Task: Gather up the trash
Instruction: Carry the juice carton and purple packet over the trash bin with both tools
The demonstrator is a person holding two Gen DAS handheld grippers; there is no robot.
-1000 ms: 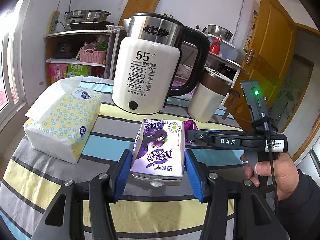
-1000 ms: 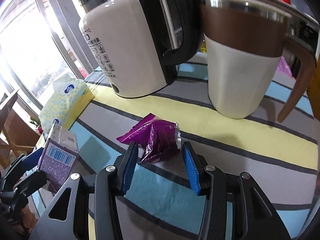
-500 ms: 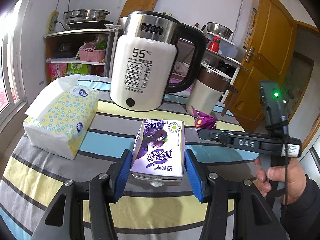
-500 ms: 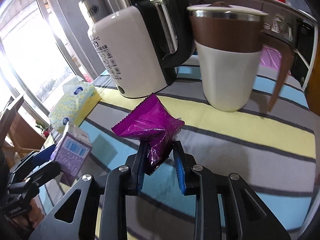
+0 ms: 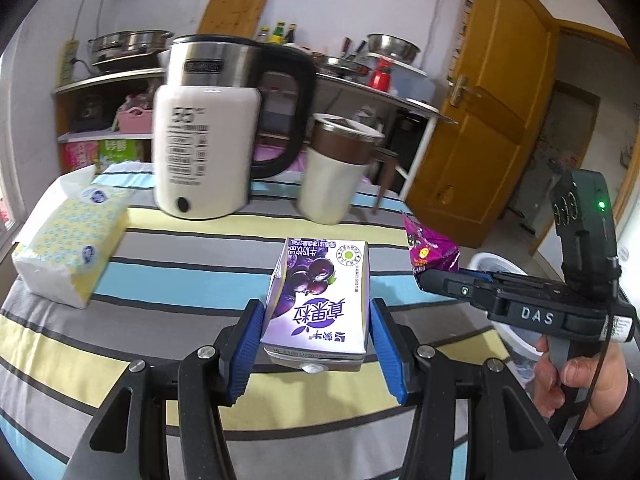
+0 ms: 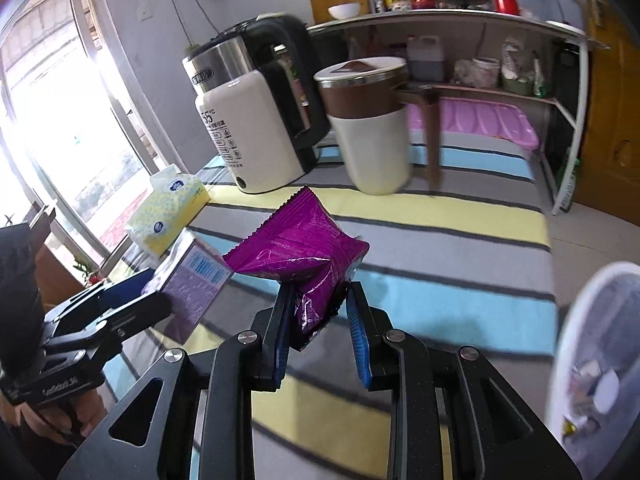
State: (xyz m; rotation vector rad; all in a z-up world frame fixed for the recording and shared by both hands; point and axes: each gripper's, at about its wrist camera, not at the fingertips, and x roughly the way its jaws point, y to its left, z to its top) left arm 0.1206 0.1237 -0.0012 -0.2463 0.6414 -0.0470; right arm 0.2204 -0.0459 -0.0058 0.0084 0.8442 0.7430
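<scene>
Striped cloth in grey, yellow and blue covers the table point(image 5: 168, 264) in a small kitchen, with a steel shelf of pots and bottles against the far wall and a wooden door to the right.

A second ago the purple snack wrapper point(image 6: 304, 252) lay on the cloth between the spread fingers of the right gripper point(image 6: 320, 328); now those blue pads are clamped on its lower end and it hangs clear of the table, its crimped top edge pointing away from the camera. From the left wrist view the same wrapper point(image 5: 430, 252) shows at the tip of the right gripper, lifted further to the right than half a second ago and just in front of a white bin point(image 5: 494, 264). That bin point(image 6: 592, 344), with scraps inside, has newly come into the right wrist view at lower right, blurred.

The left gripper point(image 5: 316, 340) sits as before: its blue pads stand apart on either side of the blueberry milk carton point(image 5: 320, 300), which rests on the cloth; whether either pad touches the carton cannot be told. The carton point(image 6: 192, 284) lies left of the right gripper's fingers.

Beyond the left gripper, to its left, lies a tissue pack point(image 5: 72, 240). Farther ahead stand the white electric kettle point(image 5: 204, 148) with black handle and, right of it, a cream and brown lidded mug point(image 5: 336, 172), both well apart from the carton and blurred.
</scene>
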